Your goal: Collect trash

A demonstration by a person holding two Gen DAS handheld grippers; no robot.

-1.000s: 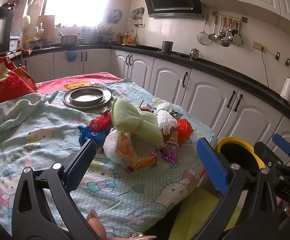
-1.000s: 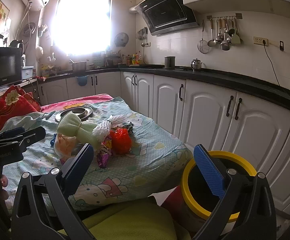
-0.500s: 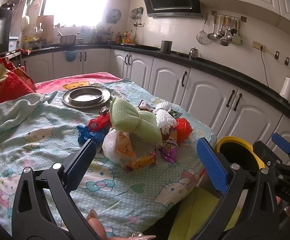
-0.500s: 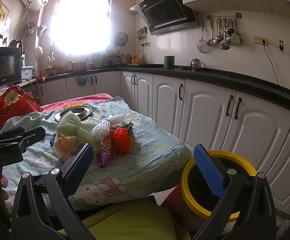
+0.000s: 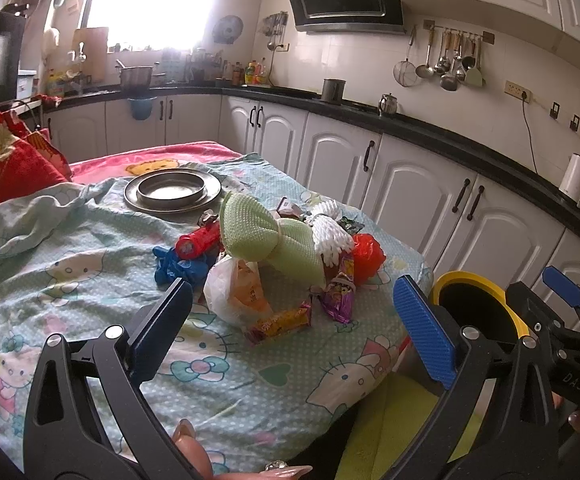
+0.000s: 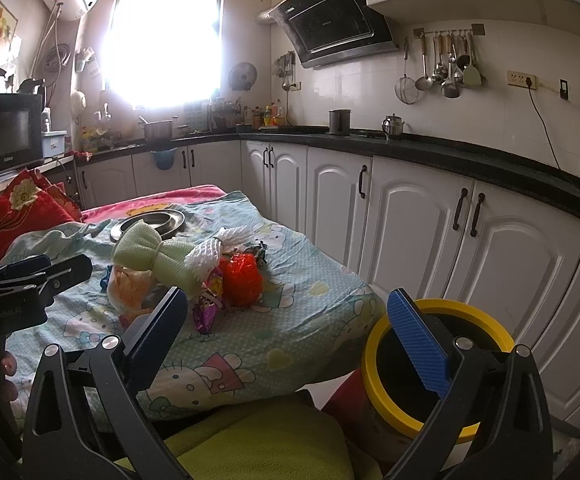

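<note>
Both tongs wide open, empty: left gripper (image 5: 290, 312) near the trash pile (image 5: 274, 264) on the cloth (image 5: 90, 264), right gripper (image 6: 286, 328) beside the bin (image 6: 438, 364). Risk: snagging cloth, or dropping slippery wrappers short of bin.

Left tongs (image 5: 292, 316) slightly nearer trash pile (image 5: 274, 256)

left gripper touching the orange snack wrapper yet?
Apart. The left wrist view shows the left gripper open, with bare bedsheet between both fingertips and the orange snack wrapper; neither pad reaches it.
</note>
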